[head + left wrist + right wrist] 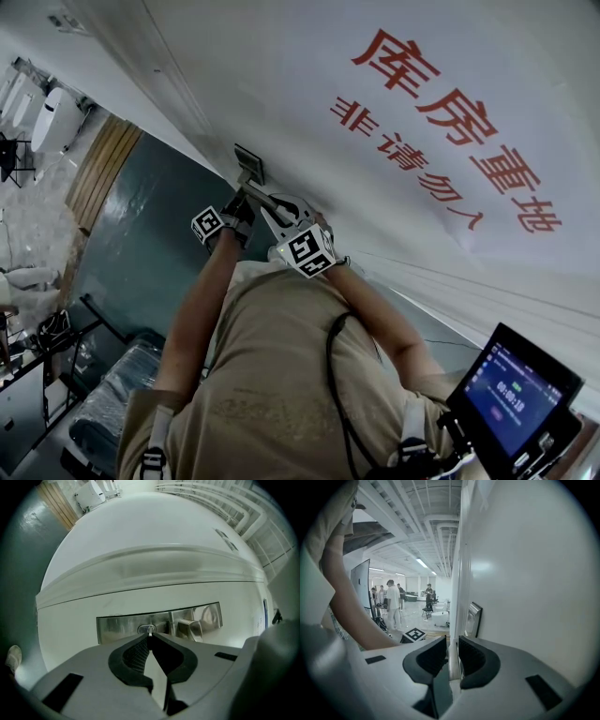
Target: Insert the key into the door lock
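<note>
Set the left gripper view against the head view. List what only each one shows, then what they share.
Only the left gripper view shows the key, pinched in the nearly shut jaws of the left hand-held gripper, with its tip at the keyhole. Only the head view shows the red lettering on the white door, the person's torso and a lit screen at lower right. Both show that door, the metal lock plate and the left hand-held gripper.

Slim silver key (149, 632), level, tip at keyhole (144, 629) in brushed-steel lock plate (117, 628)
</note>
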### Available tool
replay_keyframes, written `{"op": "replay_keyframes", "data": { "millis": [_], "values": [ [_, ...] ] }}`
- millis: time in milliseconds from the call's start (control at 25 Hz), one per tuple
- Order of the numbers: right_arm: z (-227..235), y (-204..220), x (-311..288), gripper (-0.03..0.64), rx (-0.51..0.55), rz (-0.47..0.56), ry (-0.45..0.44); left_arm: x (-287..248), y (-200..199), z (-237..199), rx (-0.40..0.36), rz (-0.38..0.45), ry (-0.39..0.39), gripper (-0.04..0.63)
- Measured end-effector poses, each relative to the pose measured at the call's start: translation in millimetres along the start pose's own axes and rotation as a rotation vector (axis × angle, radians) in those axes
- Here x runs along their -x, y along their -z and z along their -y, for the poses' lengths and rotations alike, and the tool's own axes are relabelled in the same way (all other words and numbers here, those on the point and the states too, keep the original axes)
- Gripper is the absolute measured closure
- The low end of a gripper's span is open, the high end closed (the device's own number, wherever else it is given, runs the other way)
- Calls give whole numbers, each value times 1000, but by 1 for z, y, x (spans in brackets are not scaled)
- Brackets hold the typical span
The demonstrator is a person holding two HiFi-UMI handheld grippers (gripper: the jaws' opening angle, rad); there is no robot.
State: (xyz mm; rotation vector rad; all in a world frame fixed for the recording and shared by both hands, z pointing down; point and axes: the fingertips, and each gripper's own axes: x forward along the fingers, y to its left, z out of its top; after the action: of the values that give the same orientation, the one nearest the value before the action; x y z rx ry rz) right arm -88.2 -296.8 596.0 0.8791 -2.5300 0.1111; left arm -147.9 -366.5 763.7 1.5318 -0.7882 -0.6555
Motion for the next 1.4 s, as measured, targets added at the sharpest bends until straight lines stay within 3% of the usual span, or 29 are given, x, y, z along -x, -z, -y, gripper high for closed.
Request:
{"op": "replay_keyframes", "data": {
  "millis": [760, 920, 1120, 1400],
  "values": [
    [-7, 4, -5, 538, -2, -19, -20, 0, -2, -2, 9, -6, -1, 561],
    [-10, 4, -6, 538, 0, -23, -30, -1, 0, 5, 48, 16, 14, 561],
    [-13, 6, -8, 538, -1, -25, -36, -1, 0, 1, 18, 0, -3, 561],
    [-3, 2, -8, 538, -5, -14, -20, -2, 0, -1, 82, 41, 14, 561]
  ]
}}
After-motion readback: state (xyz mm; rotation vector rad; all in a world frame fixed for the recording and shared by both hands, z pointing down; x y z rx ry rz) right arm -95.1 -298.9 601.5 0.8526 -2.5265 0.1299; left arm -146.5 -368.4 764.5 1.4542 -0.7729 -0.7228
